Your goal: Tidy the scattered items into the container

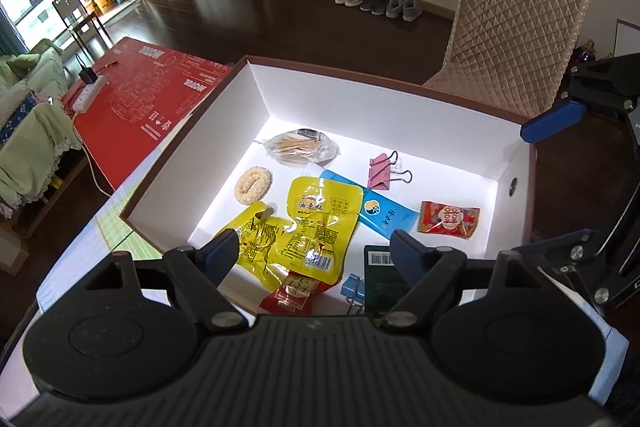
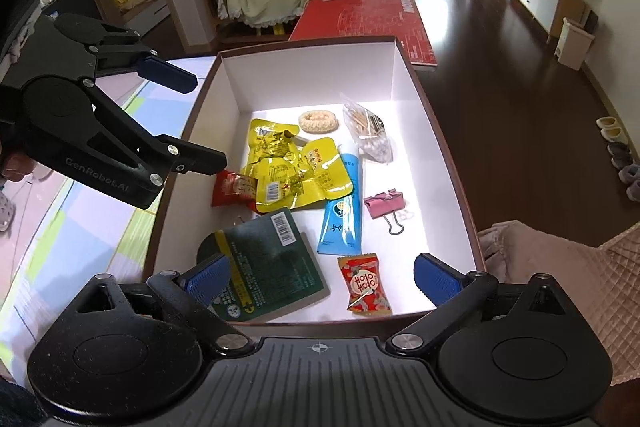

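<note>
1. Left gripper [image 1: 312, 251] hangs released and empty above the white box [image 1: 384, 107].
2. Right gripper [image 2: 320, 277] is likewise spread, empty, at the box's near rim.
3. Inside the box lie yellow snack packets [image 2: 296, 171], a pink binder clip [image 2: 384, 207], a blue sachet [image 2: 342, 219] and a red candy [image 2: 366, 283].

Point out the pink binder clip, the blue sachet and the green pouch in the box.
pink binder clip [image 2: 384, 206], right wrist view, on its pink body.
blue sachet [image 2: 342, 215], right wrist view, mid-length on its printed face.
green pouch [image 2: 268, 263], right wrist view, centre of its dark back.
</note>
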{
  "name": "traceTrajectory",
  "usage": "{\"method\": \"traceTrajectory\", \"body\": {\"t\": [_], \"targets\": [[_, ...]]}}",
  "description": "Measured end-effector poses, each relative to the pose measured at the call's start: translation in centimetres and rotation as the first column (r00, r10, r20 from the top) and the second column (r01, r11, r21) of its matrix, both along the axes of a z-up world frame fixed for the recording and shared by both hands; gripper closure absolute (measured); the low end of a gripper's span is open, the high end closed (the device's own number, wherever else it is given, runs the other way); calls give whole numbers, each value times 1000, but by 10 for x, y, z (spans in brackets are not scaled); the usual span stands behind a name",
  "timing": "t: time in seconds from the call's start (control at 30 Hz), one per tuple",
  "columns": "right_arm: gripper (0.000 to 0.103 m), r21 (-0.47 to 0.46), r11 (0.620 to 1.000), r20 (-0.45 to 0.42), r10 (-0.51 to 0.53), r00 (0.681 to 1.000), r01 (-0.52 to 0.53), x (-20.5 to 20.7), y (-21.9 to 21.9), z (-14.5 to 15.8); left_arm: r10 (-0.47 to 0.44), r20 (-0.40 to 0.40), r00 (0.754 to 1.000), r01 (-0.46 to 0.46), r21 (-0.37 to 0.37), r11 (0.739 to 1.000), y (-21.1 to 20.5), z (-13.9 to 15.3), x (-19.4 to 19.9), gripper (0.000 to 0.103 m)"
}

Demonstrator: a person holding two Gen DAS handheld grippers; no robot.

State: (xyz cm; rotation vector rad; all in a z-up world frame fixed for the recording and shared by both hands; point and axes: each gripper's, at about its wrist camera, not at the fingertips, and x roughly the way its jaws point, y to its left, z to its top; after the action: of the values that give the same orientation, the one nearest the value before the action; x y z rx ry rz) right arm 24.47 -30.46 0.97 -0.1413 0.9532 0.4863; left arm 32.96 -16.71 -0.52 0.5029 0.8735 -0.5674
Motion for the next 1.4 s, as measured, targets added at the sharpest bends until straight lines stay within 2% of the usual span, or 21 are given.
{"method": "traceTrajectory", "body": {"t": [0.37,0.8,0.83,0.87,0.93,1.4], "targets": [[2,20,999,48,-41,998,40,-26,3,15,-1,47,999,2,-10,1000,4,22,-37,23],[2,56,991,54,-122,991,119,-63,-1,25,-3,70,998,6,-36,999,10,33,-78,22],[2,59,991,56,-126,990,123,-65,-1,26,-1,74,997,4,-39,999,11,33,-80,19],[2,61,990,60,-130,990,127,-69,-2,26,2,81,997,2,-44,999,12,34,-83,10],[2,64,989,65,-140,988,136,-75,-2,28,5,92,996,0,-55,998,14,35,-90,5],[2,115,973,71,-210,975,201,-110,0,30,55,100,993,-49,-65,997,31,31,-121,5]]}}
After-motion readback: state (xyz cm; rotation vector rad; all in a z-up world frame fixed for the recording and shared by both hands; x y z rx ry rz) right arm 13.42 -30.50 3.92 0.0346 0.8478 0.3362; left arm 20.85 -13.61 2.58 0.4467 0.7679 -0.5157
